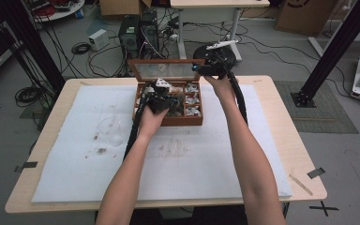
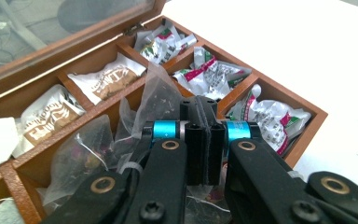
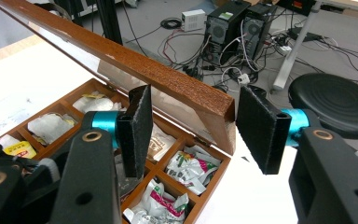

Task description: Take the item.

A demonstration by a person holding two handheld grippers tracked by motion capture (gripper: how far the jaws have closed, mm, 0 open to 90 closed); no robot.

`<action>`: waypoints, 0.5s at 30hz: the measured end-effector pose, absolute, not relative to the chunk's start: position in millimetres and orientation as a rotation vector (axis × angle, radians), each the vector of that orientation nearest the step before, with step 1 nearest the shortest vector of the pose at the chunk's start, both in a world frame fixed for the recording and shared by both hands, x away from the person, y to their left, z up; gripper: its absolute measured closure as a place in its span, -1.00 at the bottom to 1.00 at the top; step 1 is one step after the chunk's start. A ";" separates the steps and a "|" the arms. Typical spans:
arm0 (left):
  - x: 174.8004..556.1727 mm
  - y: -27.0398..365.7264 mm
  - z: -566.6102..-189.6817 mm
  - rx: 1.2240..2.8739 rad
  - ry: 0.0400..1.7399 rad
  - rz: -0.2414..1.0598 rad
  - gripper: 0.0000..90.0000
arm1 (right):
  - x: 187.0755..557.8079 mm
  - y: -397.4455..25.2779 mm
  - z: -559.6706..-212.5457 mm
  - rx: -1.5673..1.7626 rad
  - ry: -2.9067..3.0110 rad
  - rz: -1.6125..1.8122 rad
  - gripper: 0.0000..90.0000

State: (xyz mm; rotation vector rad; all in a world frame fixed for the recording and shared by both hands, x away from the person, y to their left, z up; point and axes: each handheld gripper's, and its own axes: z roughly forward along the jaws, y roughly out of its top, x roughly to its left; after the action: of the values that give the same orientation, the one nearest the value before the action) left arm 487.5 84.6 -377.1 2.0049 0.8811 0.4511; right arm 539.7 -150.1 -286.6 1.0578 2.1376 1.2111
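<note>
The right gripper point(image 3: 193, 133), jaws spread, straddles the raised lid's point(image 3: 135, 65) corner, while the left gripper point(image 2: 206, 140), pressed together, pinches a clear tea sachet point(image 2: 156, 100) over the box point(image 2: 307, 135).

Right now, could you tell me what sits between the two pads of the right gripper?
In the right gripper view, the corner of the box's open lid sits between the right gripper pads, which stand apart around it.

box point(image 2: 279, 95): reddish-brown wood | sachets point(image 2: 212, 74): white with green-red print | packets point(image 2: 105, 80): white, brown print | hand-held gripper point(image 3: 191, 128): black, blue collars | desk point(image 1: 281, 101): pale wood, white mat point(image 1: 192, 159) | stool point(image 3: 340, 105): black
</note>
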 end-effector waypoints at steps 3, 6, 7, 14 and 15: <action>486.3 86.5 -373.3 2.000 0.871 0.455 0.99 | 539.7 -150.1 -286.5 1.058 2.137 1.211 0.05; 484.4 87.5 -369.6 1.985 0.864 0.456 0.99 | 539.7 -150.0 -286.5 1.058 2.137 1.210 0.05; 483.7 87.6 -368.3 1.982 0.860 0.459 0.99 | 539.7 -149.8 -286.4 1.058 2.137 1.209 0.05; 480.2 91.5 -361.3 1.972 0.854 0.463 0.99 | 540.0 -149.4 -285.9 1.056 2.137 1.205 0.05; 480.0 91.7 -360.9 1.970 0.855 0.459 0.99 | 539.8 -149.4 -285.7 1.058 2.136 1.203 0.05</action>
State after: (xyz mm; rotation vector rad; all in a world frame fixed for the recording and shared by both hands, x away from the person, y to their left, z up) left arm 480.0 91.7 -360.9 1.9704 0.8545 0.4595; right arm 539.8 -149.4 -285.7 1.0582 2.1359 1.2027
